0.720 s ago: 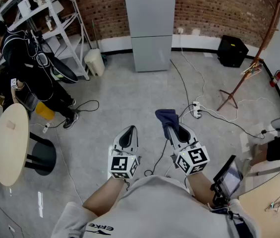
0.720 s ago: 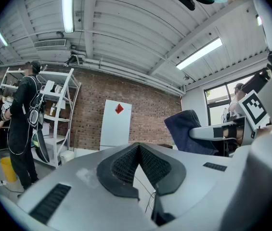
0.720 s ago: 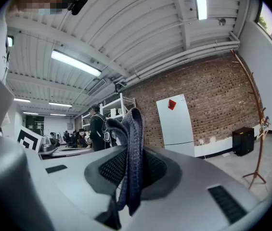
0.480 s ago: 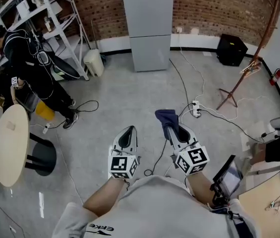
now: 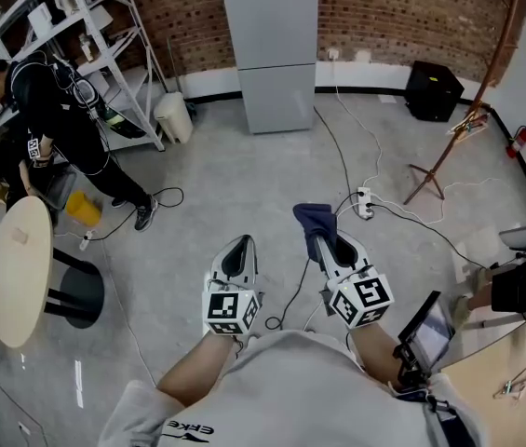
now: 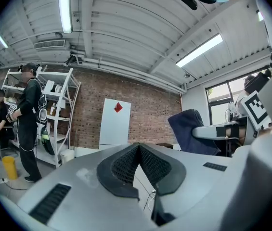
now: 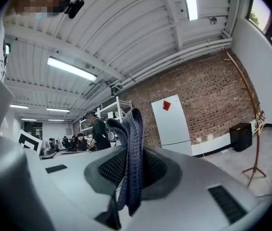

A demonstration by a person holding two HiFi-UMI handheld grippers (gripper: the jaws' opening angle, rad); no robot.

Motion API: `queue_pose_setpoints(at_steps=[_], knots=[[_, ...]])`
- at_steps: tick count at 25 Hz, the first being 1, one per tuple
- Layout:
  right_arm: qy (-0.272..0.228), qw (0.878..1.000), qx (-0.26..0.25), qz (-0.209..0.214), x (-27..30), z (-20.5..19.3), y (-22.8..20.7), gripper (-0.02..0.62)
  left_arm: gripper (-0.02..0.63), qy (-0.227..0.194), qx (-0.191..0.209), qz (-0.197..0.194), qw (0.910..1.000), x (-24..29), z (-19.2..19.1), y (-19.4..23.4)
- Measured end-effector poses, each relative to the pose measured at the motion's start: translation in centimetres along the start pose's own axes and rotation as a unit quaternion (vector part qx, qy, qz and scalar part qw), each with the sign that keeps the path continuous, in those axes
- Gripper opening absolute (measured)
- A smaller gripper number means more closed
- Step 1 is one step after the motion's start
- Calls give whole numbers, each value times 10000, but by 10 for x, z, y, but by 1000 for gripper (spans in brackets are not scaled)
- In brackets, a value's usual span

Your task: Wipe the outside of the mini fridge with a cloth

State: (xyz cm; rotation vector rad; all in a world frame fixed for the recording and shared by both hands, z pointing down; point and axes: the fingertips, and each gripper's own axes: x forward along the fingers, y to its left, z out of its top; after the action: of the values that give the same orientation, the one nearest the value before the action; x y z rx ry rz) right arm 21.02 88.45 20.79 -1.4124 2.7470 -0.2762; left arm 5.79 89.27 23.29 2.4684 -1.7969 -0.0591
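Right gripper view: right tongs clamp the cloth (dark blue, folded); left tongs pressed together.

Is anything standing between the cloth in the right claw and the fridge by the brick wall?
Nothing upright does. The right claw holds the cloth, and bare floor runs to the fridge. Only a cable and a power strip lie flat beside that path.

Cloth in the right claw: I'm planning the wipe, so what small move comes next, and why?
Probably walk toward the fridge: the right claw grips the dark cloth, while the fridge stands far off by the brick wall, untouched.
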Motion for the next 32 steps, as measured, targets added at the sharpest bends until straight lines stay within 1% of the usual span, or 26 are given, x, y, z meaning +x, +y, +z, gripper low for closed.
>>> queue_pose_setpoints(at_steps=[10,14,20,23,29,32], knots=[[25,9999,155,-71,-32,-3,-61,63,3,-16,13,171,9999,19,-7,-49],[78,9996,241,-122,-35,-8,-83,63,3,78,35,185,9998,30,-14,-59],[9,9995,258,-189,-17,-1,-111,63,3,24,109,119,9999,65,-9,-58],[18,9994,250,-239,5,2,-123,63,3,5,126,68,9999,89,-5,-47],[36,9991,185,-385,66,5,-143,63,3,-53,47,-37,10000,150,-3,-3],[83,9987,154,-478,106,7,-151,63,3,-64,-23,-111,9999,184,0,26]])
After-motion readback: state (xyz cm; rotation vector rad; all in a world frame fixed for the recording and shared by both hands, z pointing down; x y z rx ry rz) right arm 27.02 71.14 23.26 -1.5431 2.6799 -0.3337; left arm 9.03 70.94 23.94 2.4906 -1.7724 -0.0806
